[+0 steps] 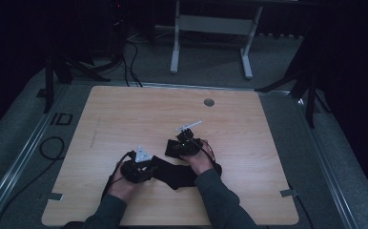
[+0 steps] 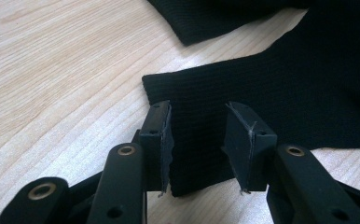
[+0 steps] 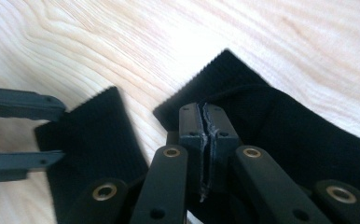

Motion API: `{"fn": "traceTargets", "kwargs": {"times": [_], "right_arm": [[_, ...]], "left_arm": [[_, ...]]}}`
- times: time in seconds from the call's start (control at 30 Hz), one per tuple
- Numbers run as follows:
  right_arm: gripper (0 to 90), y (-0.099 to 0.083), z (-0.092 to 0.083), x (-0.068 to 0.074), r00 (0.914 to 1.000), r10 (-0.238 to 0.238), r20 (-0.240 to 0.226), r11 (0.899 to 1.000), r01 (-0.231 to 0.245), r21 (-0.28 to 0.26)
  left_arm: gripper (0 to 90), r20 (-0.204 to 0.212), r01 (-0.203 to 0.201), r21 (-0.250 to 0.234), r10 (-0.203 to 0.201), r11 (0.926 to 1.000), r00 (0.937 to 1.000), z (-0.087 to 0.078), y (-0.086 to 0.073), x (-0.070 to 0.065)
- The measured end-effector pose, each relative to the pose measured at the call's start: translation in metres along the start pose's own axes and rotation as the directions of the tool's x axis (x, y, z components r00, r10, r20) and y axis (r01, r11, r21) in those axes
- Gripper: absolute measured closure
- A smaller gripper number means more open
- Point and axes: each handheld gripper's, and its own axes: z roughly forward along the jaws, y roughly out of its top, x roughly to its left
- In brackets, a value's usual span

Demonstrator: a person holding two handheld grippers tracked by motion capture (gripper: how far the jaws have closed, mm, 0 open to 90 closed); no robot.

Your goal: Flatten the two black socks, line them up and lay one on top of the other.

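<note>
Dark grey-green sleeves; black tools, brass-ringed pivot holes, frayed pads, grey three-cornered plate [image 1: 142, 154], trailing black cables.

The counter [image 1: 125, 109] is seen from high above, facing forward and down; the black cloth [image 2: 280, 93] is shared closely by both gripper views

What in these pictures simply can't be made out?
- High view: the dark fabric is dim and small; the hands cover how the left gripper and right gripper meet it.
- Right gripper view: the pads hide whether fabric is pinched.
- Left gripper view: the picture's right edge cuts off the fabric.
</note>
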Motion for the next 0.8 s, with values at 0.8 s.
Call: {"fn": "traceTargets", "kwargs": {"times": [0.8], "right_arm": [[86.8,-0.029,-0.087,-0.064,0.9923,0.072,0.101,0.992,-0.061,-0.108]], "left_arm": [[59.9,0.001,-0.019,0.011,0.019,0.9998,0.9998,0.005,0.001,-0.005]]}}
